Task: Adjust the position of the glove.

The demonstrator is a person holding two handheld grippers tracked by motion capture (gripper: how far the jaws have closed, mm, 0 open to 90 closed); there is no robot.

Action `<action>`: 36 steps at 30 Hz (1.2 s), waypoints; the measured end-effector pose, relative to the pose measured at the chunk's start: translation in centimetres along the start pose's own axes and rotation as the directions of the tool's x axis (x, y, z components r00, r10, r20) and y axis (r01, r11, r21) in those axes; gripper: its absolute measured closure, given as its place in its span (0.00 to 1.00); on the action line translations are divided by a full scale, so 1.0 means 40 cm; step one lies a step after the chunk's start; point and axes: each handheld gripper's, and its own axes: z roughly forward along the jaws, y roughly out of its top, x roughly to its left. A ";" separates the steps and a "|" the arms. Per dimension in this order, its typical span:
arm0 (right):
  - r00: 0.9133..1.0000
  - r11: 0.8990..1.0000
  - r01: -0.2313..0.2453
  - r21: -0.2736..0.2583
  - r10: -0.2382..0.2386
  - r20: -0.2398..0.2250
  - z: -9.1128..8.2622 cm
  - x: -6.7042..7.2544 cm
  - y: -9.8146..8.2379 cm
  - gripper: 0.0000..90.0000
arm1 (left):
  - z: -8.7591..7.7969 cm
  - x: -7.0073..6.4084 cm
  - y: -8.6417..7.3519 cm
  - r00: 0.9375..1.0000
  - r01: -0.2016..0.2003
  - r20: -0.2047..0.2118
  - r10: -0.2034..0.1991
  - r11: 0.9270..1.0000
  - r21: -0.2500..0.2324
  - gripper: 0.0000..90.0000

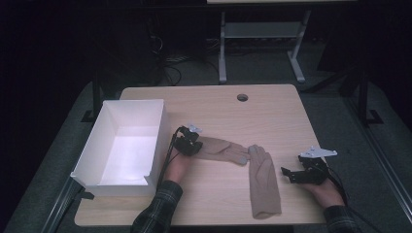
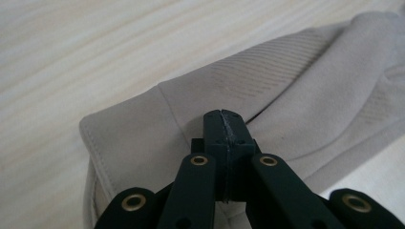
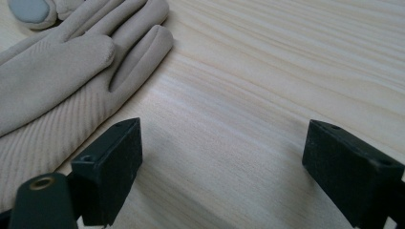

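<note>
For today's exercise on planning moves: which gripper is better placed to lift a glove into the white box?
Left. The left gripper is already shut on the cuff of the near glove, right beside the white box. The right gripper is open over bare table.

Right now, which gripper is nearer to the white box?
Left. The left gripper sits just right of the white box, shut on a glove. The right gripper rests open far across the table.

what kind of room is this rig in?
Probably a lab or workshop, not a home: a light wooden table with a cable hole, loose cables on grey carpet behind it, and another metal-framed bench beyond. On the table are two beige gloves and a white box.
</note>
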 end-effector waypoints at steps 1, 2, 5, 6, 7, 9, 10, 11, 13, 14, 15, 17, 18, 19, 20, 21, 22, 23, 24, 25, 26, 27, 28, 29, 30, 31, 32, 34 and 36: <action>1.000 1.000 0.000 0.000 0.000 0.000 0.000 0.000 0.000 0.15 | -0.004 -0.004 -0.004 1.000 0.001 0.000 -0.001 1.000 0.003 1.00; 1.000 1.000 0.000 0.000 0.000 0.000 0.000 0.000 0.000 0.15 | -0.008 -0.007 -0.008 1.000 0.009 0.002 -0.009 1.000 0.004 1.00; 1.000 1.000 0.001 0.000 -0.001 0.000 0.000 0.000 0.000 0.15 | -0.022 -0.018 -0.023 1.000 0.024 0.014 -0.024 1.000 0.006 1.00; 1.000 1.000 0.001 0.000 -0.001 0.000 0.000 0.000 0.000 0.15 | -0.027 -0.023 -0.028 1.000 0.022 0.011 -0.022 1.000 0.009 1.00; 1.000 1.000 0.001 0.000 -0.001 0.000 0.000 0.000 0.000 0.15 | -0.031 -0.028 -0.033 1.000 0.022 0.013 -0.022 1.000 0.011 1.00; 1.000 1.000 0.000 -0.001 0.000 -0.001 0.000 0.000 0.000 0.15 | -0.040 -0.038 -0.043 0.999 0.026 0.019 -0.026 1.000 0.011 1.00; 1.000 1.000 -0.001 -0.001 0.001 -0.002 0.000 0.000 0.000 0.15 | -0.044 -0.043 -0.048 0.999 0.023 0.024 -0.023 1.000 0.010 1.00; 1.000 1.000 0.001 -0.002 -0.001 -0.004 0.001 0.000 0.001 0.15 | -0.049 -0.047 -0.053 0.999 0.026 0.030 -0.026 1.000 0.010 1.00; 1.000 1.000 0.000 0.000 0.000 -0.006 0.001 0.001 0.001 0.15 | -0.057 -0.053 -0.063 0.998 0.033 0.045 -0.033 0.999 0.009 1.00; 1.000 1.000 0.001 0.000 -0.001 -0.006 0.002 0.001 0.001 0.15 | -0.061 -0.055 -0.069 0.998 0.046 0.053 -0.046 0.999 0.006 1.00; 1.000 1.000 0.001 0.000 -0.001 -0.007 0.001 0.001 0.001 0.15 | -0.064 -0.057 -0.074 0.996 0.055 0.066 -0.055 0.998 0.002 1.00; 1.000 1.000 0.005 -0.001 -0.005 -0.008 0.002 0.001 0.002 0.15 | -0.072 -0.065 -0.085 0.996 0.053 0.072 -0.052 0.999 -0.001 1.00; 1.000 1.000 0.004 -0.001 -0.004 -0.008 0.002 0.001 0.002 0.15 | -0.076 -0.070 -0.090 0.995 0.062 0.084 -0.061 0.998 0.002 1.00; 1.000 1.000 0.005 -0.001 -0.005 -0.008 0.002 0.001 0.002 0.15 | -0.080 -0.075 -0.095 0.994 0.058 0.091 -0.058 0.998 0.002 1.00; 1.000 1.000 0.005 -0.001 -0.005 -0.008 0.002 0.001 0.002 0.15 | -0.085 -0.080 -0.102 0.994 0.059 0.096 -0.058 0.998 -0.003 1.00; 1.000 1.000 0.005 -0.001 -0.005 -0.008 0.002 0.001 0.002 0.15 | -0.088 -0.084 -0.108 0.993 0.059 0.102 -0.058 0.998 -0.010 1.00; 1.000 1.000 0.006 0.000 -0.006 -0.008 0.001 0.001 0.002 0.15 | -0.091 -0.086 -0.114 0.993 0.057 0.109 -0.055 0.998 -0.013 1.00; 1.000 1.000 0.005 0.000 -0.005 -0.008 0.002 0.001 0.002 0.15 | -0.095 -0.089 -0.119 0.992 0.056 0.117 -0.054 0.998 -0.014 1.00; 1.000 1.000 0.006 0.000 -0.006 -0.008 0.001 0.001 0.002 0.15 | -0.097 -0.092 -0.121 0.991 0.048 0.124 -0.046 0.999 -0.014 1.00; 1.000 1.000 0.005 0.000 -0.005 -0.008 0.002 0.001 0.002 0.15 | -0.100 -0.094 -0.124 0.991 0.037 0.132 -0.035 0.999 -0.012 1.00; 1.000 1.000 0.005 0.000 -0.005 -0.008 0.002 0.001 0.002 0.15 | -0.101 -0.097 -0.125 0.990 0.024 0.142 -0.022 1.000 -0.010 1.00; 1.000 1.000 0.006 -0.001 -0.006 -0.008 0.002 0.001 0.002 0.15 | -0.103 -0.100 -0.126 0.988 0.008 0.154 -0.007 1.000 -0.007 1.00; 1.000 1.000 0.007 0.001 -0.007 -0.008 0.001 0.001 0.002 0.15 | -0.105 -0.103 -0.127 0.986 -0.005 0.166 0.006 1.000 -0.003 1.00; 1.000 1.000 0.010 0.001 -0.010 -0.009 0.002 0.001 0.002 0.15 | -0.107 -0.107 -0.129 0.984 -0.025 0.174 0.025 1.000 -0.004 1.00; 1.000 1.000 0.010 0.003 -0.010 -0.011 0.002 0.002 0.003 0.15 | -0.110 -0.113 -0.132 0.983 -0.037 0.179 0.038 0.999 -0.006 1.00; 1.000 1.000 0.010 0.004 -0.010 -0.013 0.002 0.002 0.003 0.15 | -0.114 -0.118 -0.136 0.981 -0.046 0.187 0.046 0.999 -0.007 1.00; 1.000 1.000 0.010 0.004 -0.010 -0.013 0.002 0.002 0.003 0.15 | -0.117 -0.124 -0.141 0.979 -0.051 0.196 0.052 0.999 -0.009 1.00; 1.000 1.000 0.011 0.004 -0.011 -0.014 0.002 0.003 0.003 0.14 | -0.124 -0.137 -0.151 0.974 -0.054 0.221 0.056 0.998 -0.013 1.00; 1.000 1.000 0.009 0.003 -0.009 -0.016 0.003 0.004 0.004 0.14 | -0.129 -0.150 -0.157 0.964 -0.048 0.259 0.049 0.999 -0.010 1.00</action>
